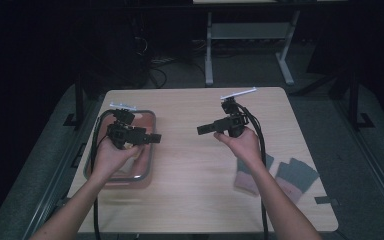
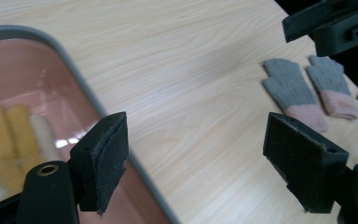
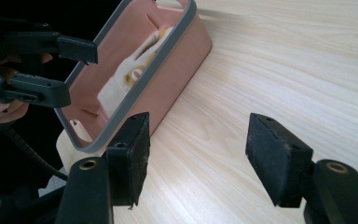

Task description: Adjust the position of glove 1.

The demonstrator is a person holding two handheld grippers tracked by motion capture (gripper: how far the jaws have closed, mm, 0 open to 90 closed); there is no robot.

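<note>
**Me:** Over the pink bin (image 1: 147,116) at the left of the high view sits my left tool (image 1: 153,138), jaws wide apart and empty. My right tool (image 1: 203,129) hangs above bare counter (image 1: 190,200) mid-frame, jaws spread with nothing between them.

**Partner:** Where do the gloves lie from each?

**Me:** The grey-and-pink gloves (image 1: 295,178) lie flat at the lower right of the high view, near the counter's edge. My right hand (image 1: 242,142) is the nearer one; the gloves are below and right of it, behind the tool's tips, which point left toward the bin. In the left gripper view the gloves (image 2: 307,91) sit at the upper right, well apart from the tool, with open counter between.

**Partner:** How do they run?

**Me:** Side by side, fingers toward the far edge, pink cuffs toward me, so their long axis runs roughly front to back. I judge that the right tool would have to swing round before reaching them.

**Partner:** Anything unclear?

**Me:** My right forearm covers part of the left glove. Inside the bin (image 3: 186,32), the right gripper view shows something white and yellow (image 3: 130,70), possibly more gloves; I cannot tell.
</note>
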